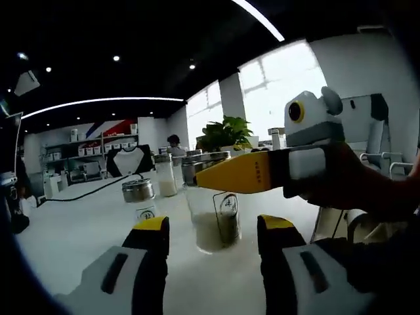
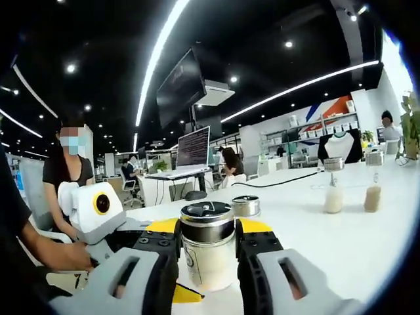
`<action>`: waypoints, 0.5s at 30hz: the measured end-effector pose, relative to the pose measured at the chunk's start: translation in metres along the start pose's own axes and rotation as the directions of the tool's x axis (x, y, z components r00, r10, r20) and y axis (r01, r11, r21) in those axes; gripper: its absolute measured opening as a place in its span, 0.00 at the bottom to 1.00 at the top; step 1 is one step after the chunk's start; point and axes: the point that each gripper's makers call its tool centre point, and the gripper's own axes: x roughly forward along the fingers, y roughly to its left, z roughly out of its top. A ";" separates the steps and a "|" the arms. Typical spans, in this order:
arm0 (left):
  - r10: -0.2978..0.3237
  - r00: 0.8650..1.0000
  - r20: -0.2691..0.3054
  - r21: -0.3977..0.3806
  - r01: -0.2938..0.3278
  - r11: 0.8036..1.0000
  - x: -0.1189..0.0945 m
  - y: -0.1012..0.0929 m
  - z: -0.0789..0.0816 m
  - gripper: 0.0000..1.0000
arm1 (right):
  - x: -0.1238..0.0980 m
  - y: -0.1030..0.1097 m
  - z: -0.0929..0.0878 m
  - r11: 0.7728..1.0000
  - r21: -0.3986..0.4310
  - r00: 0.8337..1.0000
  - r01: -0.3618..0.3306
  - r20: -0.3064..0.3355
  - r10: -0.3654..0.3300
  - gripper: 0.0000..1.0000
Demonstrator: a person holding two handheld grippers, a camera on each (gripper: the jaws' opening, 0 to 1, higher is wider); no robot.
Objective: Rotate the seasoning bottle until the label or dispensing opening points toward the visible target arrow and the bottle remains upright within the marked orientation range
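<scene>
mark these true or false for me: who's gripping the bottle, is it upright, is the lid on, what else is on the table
1. The right hand-held gripper is shut on the seasoning bottle. True.
2. The left hand-held gripper also clamps the bottle. False: its jaws stand apart, the bottle between them untouched.
3. The bottle lies on its side. False: it stands upright on the white table.
4. Its metal lid is on. True.
5. Other jars stand farther back on the table. True.
</scene>
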 end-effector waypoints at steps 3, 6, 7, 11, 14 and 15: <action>-0.004 1.000 -0.006 -0.006 0.004 1.000 0.000 0.003 -0.001 0.63 | 0.001 -0.007 -0.001 1.000 -0.011 1.000 -0.003 -0.013 0.003 0.30; 0.016 1.000 -0.013 0.029 -0.016 0.999 -0.003 0.008 -0.001 0.67 | 0.002 -0.016 0.001 1.000 -0.016 1.000 -0.004 -0.021 0.003 0.30; 0.019 1.000 -0.014 0.033 -0.019 0.999 -0.003 0.009 -0.001 0.68 | 0.003 -0.019 0.001 1.000 -0.025 1.000 -0.004 -0.026 0.004 0.30; 0.027 0.999 -0.037 0.027 -0.026 0.999 -0.004 0.017 -0.003 0.76 | 0.007 -0.034 0.002 0.999 -0.033 0.999 -0.004 -0.047 0.003 0.30; 0.037 0.999 -0.031 0.010 -0.037 0.999 -0.005 0.021 -0.002 0.83 | 0.009 -0.045 0.003 1.000 -0.020 0.999 -0.003 -0.048 0.002 0.30; 0.038 0.999 -0.032 0.008 -0.038 0.999 -0.005 0.021 -0.002 0.85 | 0.010 -0.050 0.003 1.000 -0.024 0.999 -0.002 -0.047 0.001 0.30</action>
